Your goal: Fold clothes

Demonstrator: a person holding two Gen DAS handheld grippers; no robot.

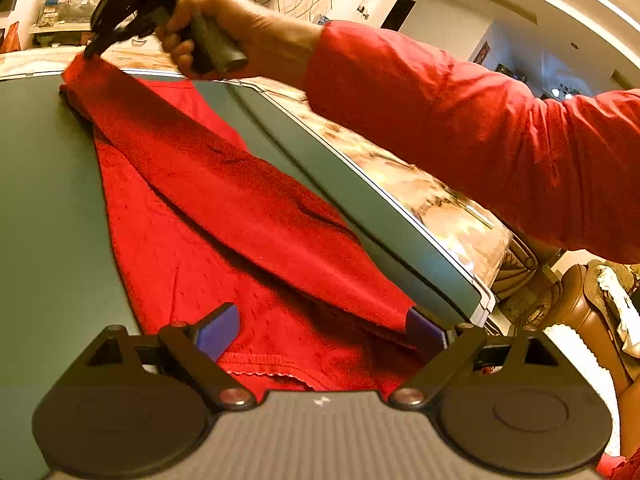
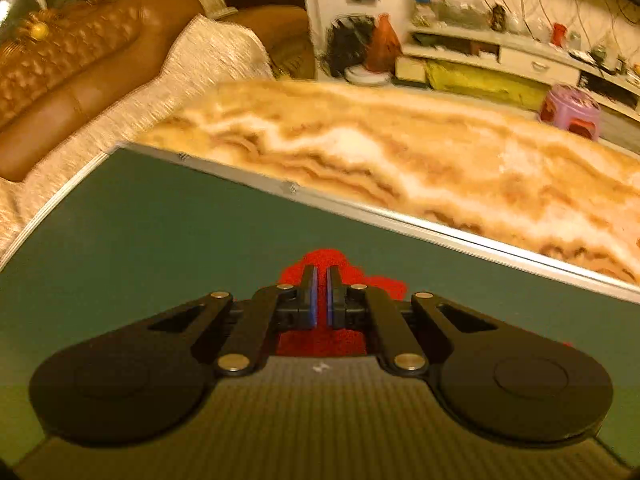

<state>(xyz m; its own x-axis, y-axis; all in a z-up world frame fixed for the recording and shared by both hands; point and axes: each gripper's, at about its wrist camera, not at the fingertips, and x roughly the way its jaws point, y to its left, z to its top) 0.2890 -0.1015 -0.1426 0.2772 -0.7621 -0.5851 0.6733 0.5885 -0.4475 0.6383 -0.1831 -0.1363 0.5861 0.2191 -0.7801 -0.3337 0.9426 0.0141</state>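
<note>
Overhead, right hand [image 1: 208, 36] above red garment [image 1: 224, 208]

Black grippers with blue-padded fingers [image 2: 312, 300], silver screws, ribbed grey bodies; a red sleeve [image 1: 480, 140].

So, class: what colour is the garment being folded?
Red garment; clearest in the left wrist view.

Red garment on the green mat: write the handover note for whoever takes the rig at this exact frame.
Left gripper: open, low over the near hem of the red garment; a folded edge lies against its right finger, not clamped.
Right gripper: fingers shut on a far corner of the garment, lifted just above the green mat.
Garment: lies on the mat, which sits on the marble table.
Done: one long side flap is drawn diagonally over the body.
Left: lay that flap flat, then make the remaining folds.
</note>
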